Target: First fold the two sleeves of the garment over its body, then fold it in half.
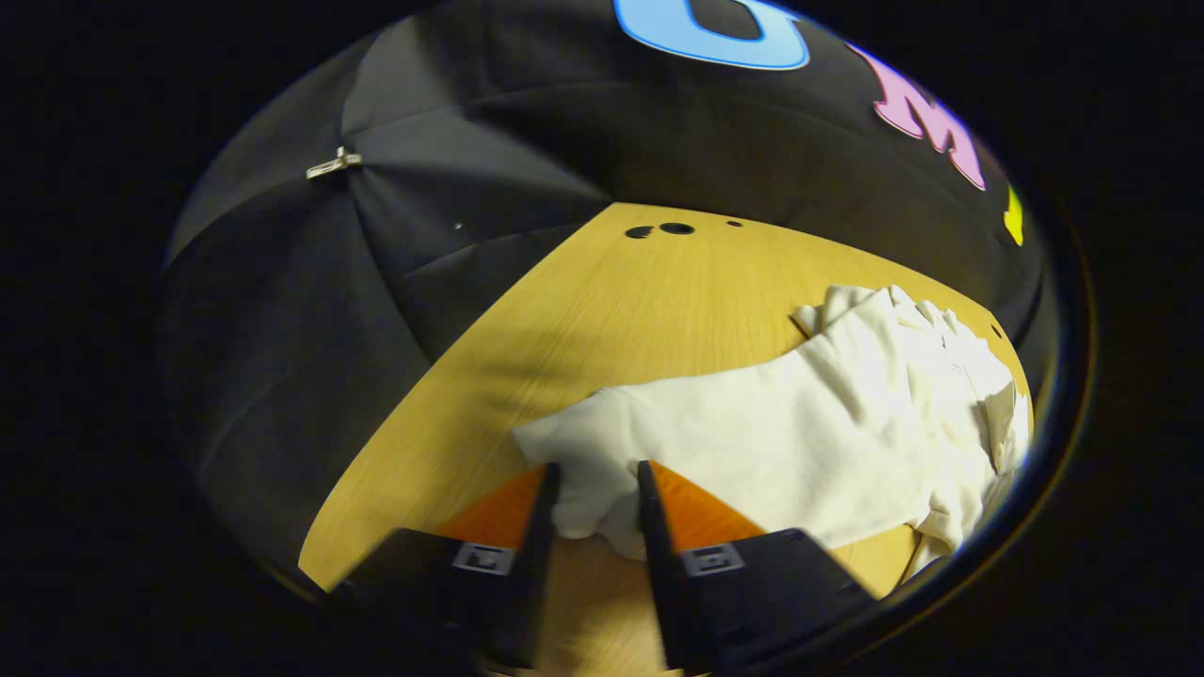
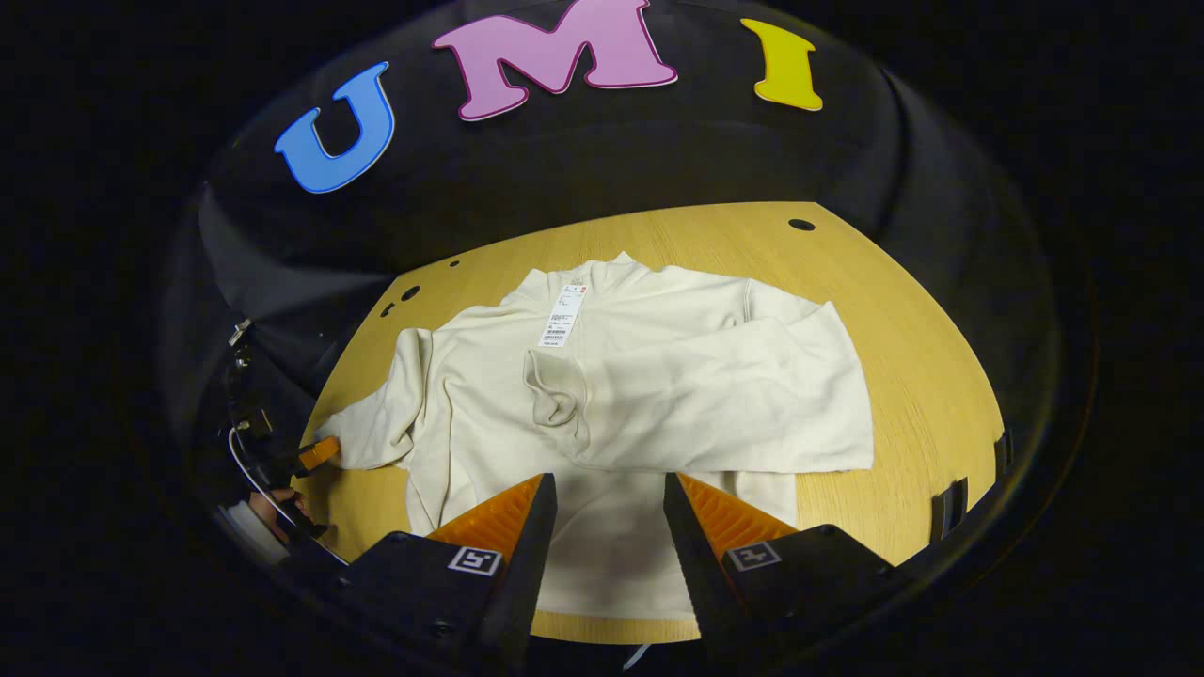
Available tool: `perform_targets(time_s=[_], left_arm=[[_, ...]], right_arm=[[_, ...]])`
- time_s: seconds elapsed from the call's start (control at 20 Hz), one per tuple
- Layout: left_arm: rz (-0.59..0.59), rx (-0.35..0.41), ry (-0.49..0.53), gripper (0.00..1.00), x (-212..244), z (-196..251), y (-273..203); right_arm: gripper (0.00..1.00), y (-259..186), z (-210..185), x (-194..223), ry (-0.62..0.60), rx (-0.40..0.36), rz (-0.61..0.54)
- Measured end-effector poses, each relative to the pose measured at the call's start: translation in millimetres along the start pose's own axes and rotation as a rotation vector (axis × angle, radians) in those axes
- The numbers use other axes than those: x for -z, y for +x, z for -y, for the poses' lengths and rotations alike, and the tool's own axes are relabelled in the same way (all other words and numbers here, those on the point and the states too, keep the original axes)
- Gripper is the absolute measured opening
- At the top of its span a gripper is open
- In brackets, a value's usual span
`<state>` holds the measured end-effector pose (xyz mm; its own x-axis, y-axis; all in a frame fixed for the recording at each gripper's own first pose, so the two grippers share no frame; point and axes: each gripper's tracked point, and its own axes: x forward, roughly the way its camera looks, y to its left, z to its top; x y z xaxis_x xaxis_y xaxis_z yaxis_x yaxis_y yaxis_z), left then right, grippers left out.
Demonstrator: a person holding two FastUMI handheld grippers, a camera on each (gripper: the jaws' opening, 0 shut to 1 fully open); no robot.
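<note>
A cream sweater [image 2: 649, 329] lies flat on the wooden table [image 2: 922, 376], collar at the far side. One sleeve [image 2: 715, 414] is folded across its body. The other sleeve [image 2: 376, 432] sticks out to the left. In the left gripper view the left gripper [image 1: 594, 470] is at that sleeve's cuff [image 1: 588, 498], with bunched cloth filling the gap between both fingers. Farther off, the left gripper [image 2: 320, 453] shows at the sleeve's end in the right gripper view. My right gripper [image 2: 609, 484] hangs open above the hem, holding nothing.
A white paper tag [image 2: 562, 315] lies by the collar. Small dark holes [image 1: 675, 228] mark the table's far part. Black clips [image 2: 950, 498] sit on the right table edge. A hand [image 2: 268, 508] holds the left gripper at the table's left edge. Black cloth walls surround the table.
</note>
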<state>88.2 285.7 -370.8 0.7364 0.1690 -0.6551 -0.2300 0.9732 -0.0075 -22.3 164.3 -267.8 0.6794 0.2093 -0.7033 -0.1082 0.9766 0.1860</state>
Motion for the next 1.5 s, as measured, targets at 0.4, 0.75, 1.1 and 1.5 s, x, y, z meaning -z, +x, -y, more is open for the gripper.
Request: perform_targets(time_s=[0.4, 0.75, 1.1, 1.5], left_arm=[[-0.059, 0.035, -0.110, 0.08, -7, 2, -5], [0.050, 0.069, -0.094, 0.08, -42, 51, -51], [0.113, 0.192, -0.038, 0.08, -73, 150, -88], [0.125, 0.364, 0.035, 0.07, -85, 280, -123]], right_arm=[[0.71, -8, 24, 2, 0.005, 0.000, 0.006], [0.71, -7, 45, 10, 0.030, -0.017, -0.029], [0.71, -4, 71, 4, 0.053, -0.021, -0.036], [0.71, -3, 106, 3, 0.101, -0.014, -0.043]])
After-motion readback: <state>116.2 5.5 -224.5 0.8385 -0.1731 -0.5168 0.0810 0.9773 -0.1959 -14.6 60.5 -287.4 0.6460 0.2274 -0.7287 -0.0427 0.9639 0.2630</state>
